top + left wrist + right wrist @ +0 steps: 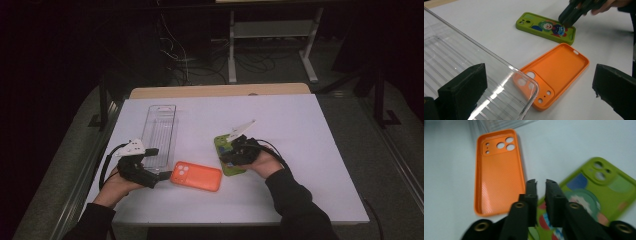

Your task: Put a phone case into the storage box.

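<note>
An orange phone case (196,176) (559,72) (496,175) lies hollow side up on the white table (300,150). To its right a green phone case (220,143) (536,23) (604,190) with a clown picture lies flat. My right gripper (225,156) (541,183) (567,21) rests its tip on the green case's near end, jaws closed to a narrow slit with nothing seen between them. My left gripper (157,162) (539,85) is open wide. One jaw reaches over the near corner of a clear plastic tray (160,130) (449,57); the other sits beside the orange case.
The clear tray runs lengthwise along the table's left half, and its edge appears at the top of the right gripper view (499,123). Behind the table stand a wooden edge (220,91), a metal rack leg (310,60) and floor cables (185,55).
</note>
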A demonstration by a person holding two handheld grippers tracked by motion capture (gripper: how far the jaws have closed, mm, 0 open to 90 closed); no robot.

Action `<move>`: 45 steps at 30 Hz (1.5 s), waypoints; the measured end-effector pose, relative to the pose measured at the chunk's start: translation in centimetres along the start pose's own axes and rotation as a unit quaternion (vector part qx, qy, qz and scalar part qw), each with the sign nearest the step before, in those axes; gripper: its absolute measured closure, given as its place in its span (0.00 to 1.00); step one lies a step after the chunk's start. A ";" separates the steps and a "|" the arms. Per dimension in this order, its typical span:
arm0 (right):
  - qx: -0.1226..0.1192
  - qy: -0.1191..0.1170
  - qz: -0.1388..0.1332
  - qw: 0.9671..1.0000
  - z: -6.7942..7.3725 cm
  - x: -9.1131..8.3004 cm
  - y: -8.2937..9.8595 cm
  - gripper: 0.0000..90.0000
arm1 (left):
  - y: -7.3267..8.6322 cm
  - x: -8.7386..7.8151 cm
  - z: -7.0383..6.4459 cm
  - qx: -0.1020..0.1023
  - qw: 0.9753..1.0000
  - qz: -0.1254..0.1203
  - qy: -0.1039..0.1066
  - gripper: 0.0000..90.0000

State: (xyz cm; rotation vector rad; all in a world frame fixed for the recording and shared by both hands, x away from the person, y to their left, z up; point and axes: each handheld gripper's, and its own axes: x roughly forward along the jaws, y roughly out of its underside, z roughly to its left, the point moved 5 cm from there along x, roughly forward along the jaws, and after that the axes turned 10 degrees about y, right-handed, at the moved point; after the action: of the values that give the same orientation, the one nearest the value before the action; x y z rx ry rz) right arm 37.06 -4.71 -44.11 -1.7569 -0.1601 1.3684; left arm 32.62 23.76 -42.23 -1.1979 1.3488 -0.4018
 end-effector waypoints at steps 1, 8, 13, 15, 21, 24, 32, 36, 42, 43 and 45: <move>0.009 0.003 -0.005 1.000 -0.2 -0.8 0.4 0.77 | 0.0 0.0 0.0 0.000 1.000 0.000 0.000 0.00; 0.053 0.044 -0.006 0.998 -1.0 -3.8 3.5 0.47 | 0.1 0.0 -0.1 0.006 1.000 0.006 0.000 0.00; 0.071 0.090 -0.015 0.993 -1.1 -5.5 6.0 0.21 | 0.1 0.1 -0.1 0.006 1.000 0.003 0.001 0.00; 0.082 0.096 -0.024 0.992 -1.2 -6.1 6.7 0.14 | 0.1 0.1 -0.1 0.006 1.000 0.002 0.001 0.00; 0.098 0.100 -0.039 0.989 -1.3 -7.2 8.7 0.01 | 0.2 0.1 -0.1 0.009 1.000 0.005 0.003 0.00; 0.094 0.100 -0.039 0.990 -1.2 -7.3 9.2 0.00 | 0.3 0.1 -0.2 0.007 1.000 0.006 0.005 0.00; 0.096 0.084 -0.036 0.991 -1.1 -7.3 9.9 0.00 | 0.3 0.0 -0.2 0.006 1.000 0.003 0.006 0.00; 0.100 0.076 -0.031 0.992 -1.0 -7.4 9.8 0.00 | 0.3 0.0 -0.2 0.005 1.000 0.000 0.006 0.00; 0.090 0.068 -0.027 0.993 -1.0 -7.5 9.3 0.00 | 0.4 -0.2 -0.2 0.006 1.000 0.001 0.004 0.00; 0.096 0.068 -0.022 0.993 -0.9 -7.6 9.2 0.00 | 0.4 -0.2 -0.2 0.008 1.000 0.001 0.004 0.00; 0.091 0.065 -0.018 0.994 -0.9 -7.6 8.9 0.00 | 0.4 -0.1 -0.3 0.008 1.000 0.005 0.004 0.00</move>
State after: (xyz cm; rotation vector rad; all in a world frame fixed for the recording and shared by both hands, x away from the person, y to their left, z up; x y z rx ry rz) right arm 31.43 -14.98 -44.77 -1.6753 0.0047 1.1979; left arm 32.17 23.90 -42.42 -1.1765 1.3560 -0.4099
